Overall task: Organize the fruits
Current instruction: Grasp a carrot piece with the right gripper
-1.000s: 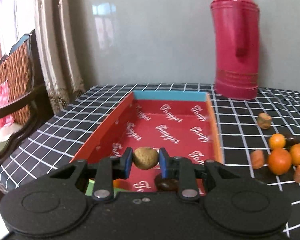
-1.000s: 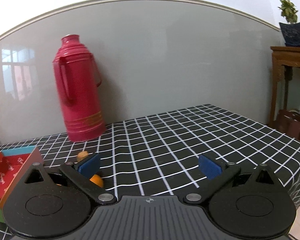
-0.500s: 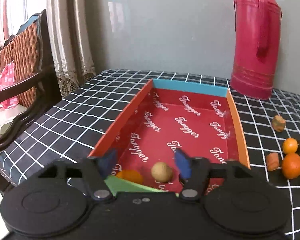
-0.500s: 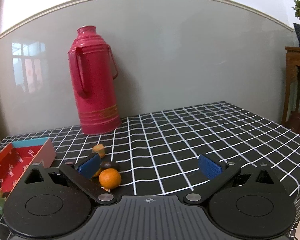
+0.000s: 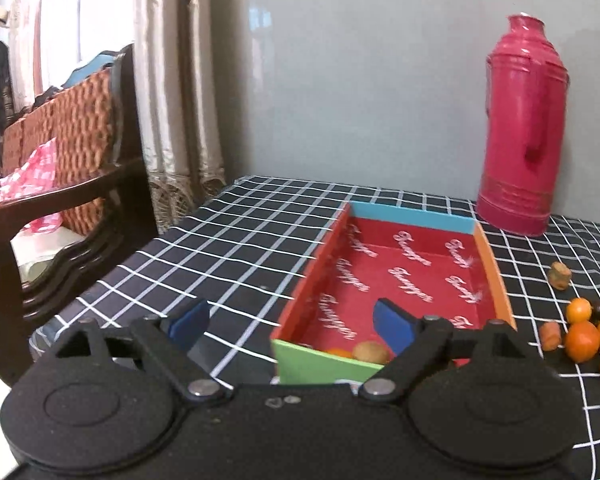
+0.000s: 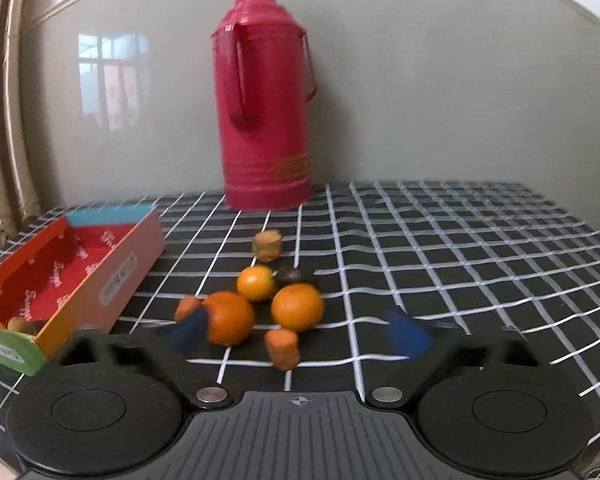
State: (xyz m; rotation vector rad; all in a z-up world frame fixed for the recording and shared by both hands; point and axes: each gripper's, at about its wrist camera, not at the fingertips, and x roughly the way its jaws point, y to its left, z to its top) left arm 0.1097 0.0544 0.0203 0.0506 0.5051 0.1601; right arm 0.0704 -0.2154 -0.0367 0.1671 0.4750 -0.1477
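A red cardboard box (image 5: pixel 496 276) with a green near wall sits on the checked tablecloth; it also shows in the right wrist view (image 6: pixel 112 280). Inside its near end lie a tan round fruit (image 5: pixel 370 352) and an orange one (image 5: pixel 336 353). My left gripper (image 5: pixel 292 326) is open and empty, raised over the box's near left corner. My right gripper (image 6: pixel 300 330) is open and empty, just in front of a loose pile: a large orange (image 6: pixel 230 318), another orange (image 6: pixel 298 307), a small orange (image 6: pixel 256 282), a dark fruit (image 6: pixel 292 276), orange chunks (image 6: pixel 283 349) and a tan piece (image 6: pixel 267 245).
A tall pink thermos (image 6: pixel 264 120) stands by the wall behind the pile, also in the left wrist view (image 5: pixel 526 128). A wooden chair (image 5: pixel 60 184) stands off the table's left edge, with a curtain (image 5: pixel 172 80) behind it. Checked cloth (image 6: pixel 480 248) stretches to the right.
My left gripper let go of the tan fruit into the box, opened wide and pulled back to the left. My right gripper swung left and down toward the fruit pile, still open.
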